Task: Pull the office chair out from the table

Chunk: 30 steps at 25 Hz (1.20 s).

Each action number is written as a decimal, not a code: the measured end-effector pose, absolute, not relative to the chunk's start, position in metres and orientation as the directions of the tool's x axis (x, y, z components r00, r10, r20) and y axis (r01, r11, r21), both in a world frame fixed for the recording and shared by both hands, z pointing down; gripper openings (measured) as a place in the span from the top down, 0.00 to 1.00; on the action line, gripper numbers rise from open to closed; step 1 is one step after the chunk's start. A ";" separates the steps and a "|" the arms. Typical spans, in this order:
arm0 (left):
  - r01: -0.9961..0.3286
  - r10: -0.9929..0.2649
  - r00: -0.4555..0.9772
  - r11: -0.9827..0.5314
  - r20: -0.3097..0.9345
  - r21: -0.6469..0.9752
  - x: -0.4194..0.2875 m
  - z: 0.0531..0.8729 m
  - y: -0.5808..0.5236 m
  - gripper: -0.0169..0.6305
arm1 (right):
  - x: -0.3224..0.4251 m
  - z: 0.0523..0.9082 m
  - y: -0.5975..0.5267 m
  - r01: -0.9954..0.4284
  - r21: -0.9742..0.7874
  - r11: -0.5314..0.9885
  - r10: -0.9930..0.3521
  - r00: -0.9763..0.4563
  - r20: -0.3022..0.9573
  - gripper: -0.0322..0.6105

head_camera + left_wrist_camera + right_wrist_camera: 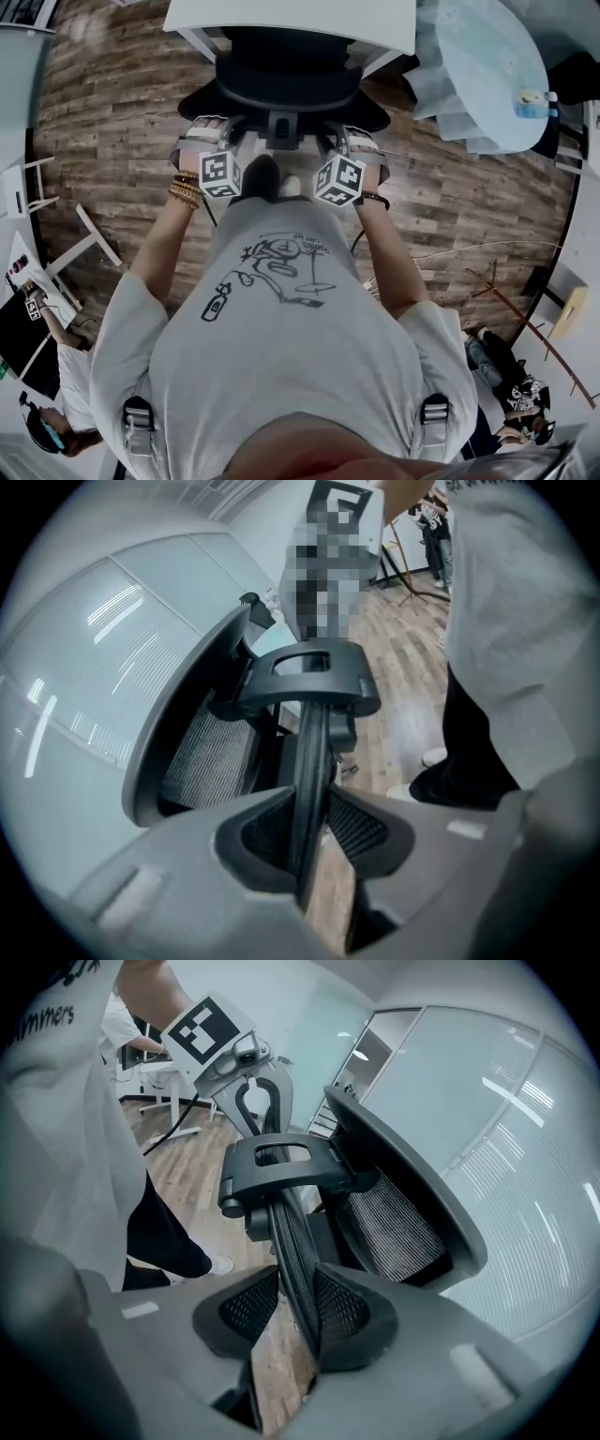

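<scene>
Office chair (281,94) partly under white table (291,23)

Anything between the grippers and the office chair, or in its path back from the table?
No gap: left gripper and right gripper both clamp the headrest of the office chair. Behind it, only the person's own legs stand in the pull path.

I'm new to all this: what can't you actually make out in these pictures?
- The office chair wheels and base: in no view; in the head view its own back and the person's shirt cover them.
- Chair's front: head view, under the white table.
- Tabletop: head view, cut off by the top edge.
- Jaws of the left gripper and right gripper: head view, behind the marker cubes; their own views show them clamped on the chair's thin top edge.
</scene>
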<state>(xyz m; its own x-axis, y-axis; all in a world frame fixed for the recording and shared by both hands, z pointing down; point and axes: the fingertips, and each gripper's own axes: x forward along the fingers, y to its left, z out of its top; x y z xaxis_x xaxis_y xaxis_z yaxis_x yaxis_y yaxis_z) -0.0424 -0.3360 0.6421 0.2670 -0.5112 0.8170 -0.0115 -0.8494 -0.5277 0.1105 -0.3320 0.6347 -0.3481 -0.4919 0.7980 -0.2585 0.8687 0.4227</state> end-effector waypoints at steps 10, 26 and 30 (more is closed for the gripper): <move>-0.053 -0.507 0.264 -0.857 0.821 -0.512 -0.033 0.646 -0.292 0.81 | 0.120 0.637 -0.281 -0.232 0.434 0.871 -0.492 -0.371 0.788 0.76; -0.090 -0.502 0.261 -0.863 0.825 -0.497 -0.062 0.644 -0.254 0.80 | 0.089 0.637 -0.243 -0.256 0.428 0.866 -0.497 -0.354 0.793 0.75; -0.077 -0.501 0.269 -0.862 0.822 -0.501 -0.071 0.645 -0.237 0.80 | 0.081 0.637 -0.226 -0.257 0.441 0.860 -0.508 -0.341 0.791 0.75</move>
